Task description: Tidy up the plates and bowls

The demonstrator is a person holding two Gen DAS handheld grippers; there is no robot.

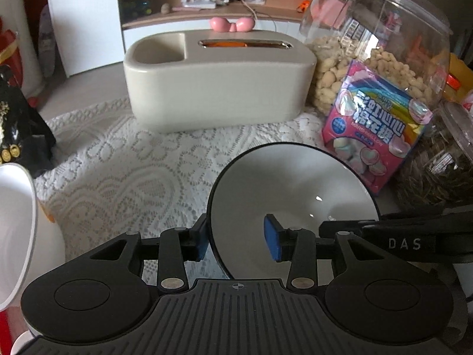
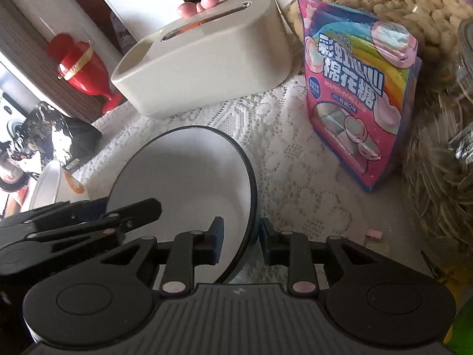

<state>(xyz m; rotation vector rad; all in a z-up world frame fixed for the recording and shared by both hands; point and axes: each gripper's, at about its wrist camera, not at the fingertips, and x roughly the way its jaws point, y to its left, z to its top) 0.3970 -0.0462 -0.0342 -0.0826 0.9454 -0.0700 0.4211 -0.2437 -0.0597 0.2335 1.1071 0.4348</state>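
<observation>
Lace tablecloth (image 1: pixel 124 159): covers the table. Cream tissue box (image 1: pixel 218 80): at the back. White bowl (image 2: pixel 183 177), dark rim: on the cloth, near a marshmallow bag (image 2: pixel 360 88). Right gripper (image 2: pixel 241 239): clamped on the bowl's rim. Left gripper (image 1: pixel 236 241): straddles the opposite rim, pads apart, released.

White lace tablecloth (image 1: pixel 124 159), wooden wall shelf (image 1: pixel 207 14) behind, white cabinet panel (image 1: pixel 85 20) beside, soft daylight.

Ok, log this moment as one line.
stage: bowl handover | right gripper: jaws shut on bowl rim | left gripper: jaws open astride opposite rim | surface: lace cloth
</observation>
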